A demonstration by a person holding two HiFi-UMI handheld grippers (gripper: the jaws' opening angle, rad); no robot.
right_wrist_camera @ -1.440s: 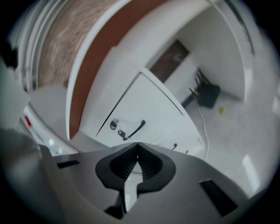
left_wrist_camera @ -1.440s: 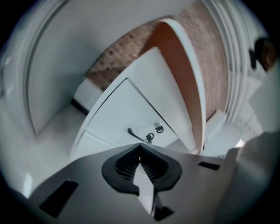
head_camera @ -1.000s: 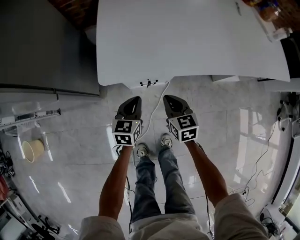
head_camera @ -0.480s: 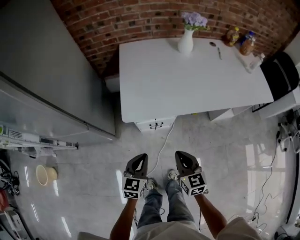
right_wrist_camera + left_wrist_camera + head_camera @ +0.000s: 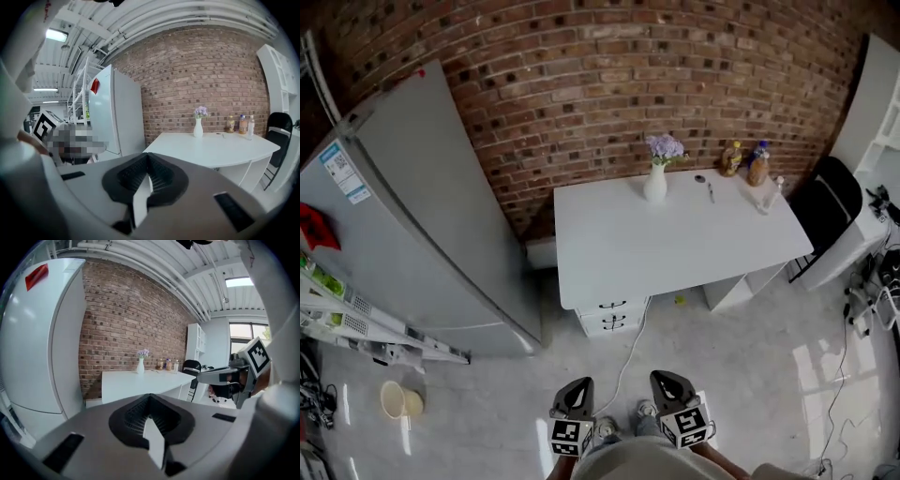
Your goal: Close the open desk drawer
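While the left claw (image 5: 577, 397) and right claw (image 5: 668, 391) are held shut and empty, well back from the surface (image 5: 675, 234), the drawer (image 5: 592, 310) is seen beneath its front edge; judged rigid and easy-sliding, it is best pushed flat beside the handle (image 5: 613, 305).

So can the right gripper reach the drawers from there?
Probably not: the right gripper hangs close to the person, with open floor between it and the drawers. Nothing blocks the way; stepping closer should do.
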